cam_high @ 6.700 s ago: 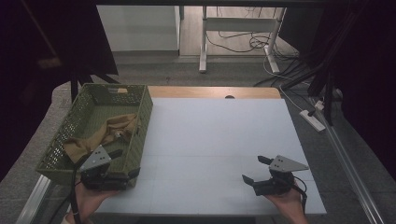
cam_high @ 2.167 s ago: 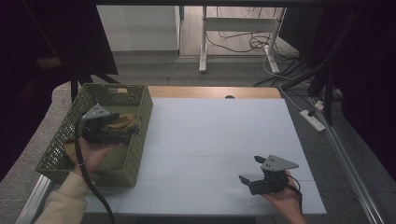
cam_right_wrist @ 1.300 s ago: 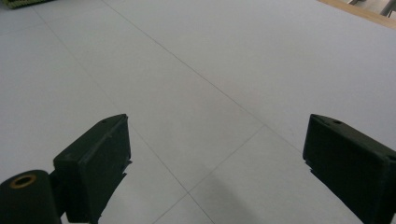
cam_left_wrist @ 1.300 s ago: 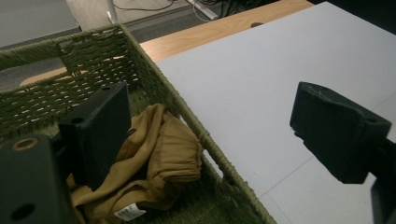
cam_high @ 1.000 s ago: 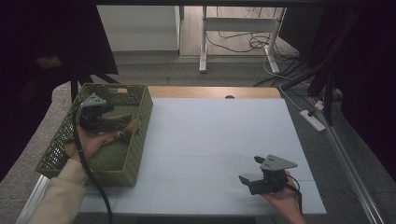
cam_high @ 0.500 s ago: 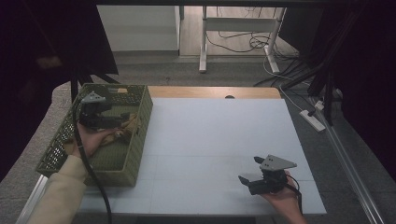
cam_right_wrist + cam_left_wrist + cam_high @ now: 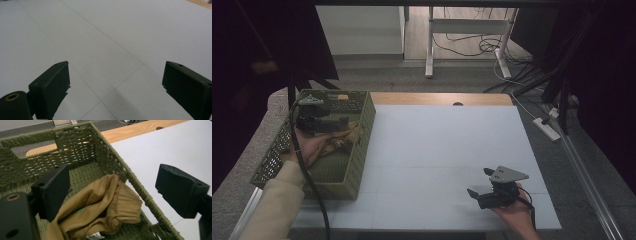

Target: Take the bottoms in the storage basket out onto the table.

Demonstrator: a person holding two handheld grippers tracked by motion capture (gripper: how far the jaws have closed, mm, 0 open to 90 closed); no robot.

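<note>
High view, garment: a tan cloth garment [image 7: 336, 141] is seen crumpled in the green woven basket [image 7: 362, 145], which stands at the left edge of the white worktop [image 7: 447, 150].
High view, left claw: the left claw [image 7: 343, 120] is held inside the basket, just above the cloth, jaws apart, nothing gripped.
High view, right claw: the right claw [image 7: 477, 185] is rested low over the near right part of the worktop, jaws apart and empty, well apart from the basket.
High view, open room: the broad white surface between basket and right claw is bare and is judged free for laying the cloth out.

Left gripper view, handling: the garment [image 7: 100, 212] is judged soft, light and limp; it would sag and drag when lifted.
Left gripper view, hold: the gathered elastic band [image 7: 130, 203] is judged the firmest place to be pinched.
Left gripper view, claw state: the jaws are spread wide around the bunched cloth, not touching it.
Left gripper view, edges: the basket wall [image 7: 135, 185] rises just beside the cloth; its rough weave is judged liable to snag.

Right gripper view, claw state: the jaws are wide open over bare worktop [image 7: 107, 42].
</note>
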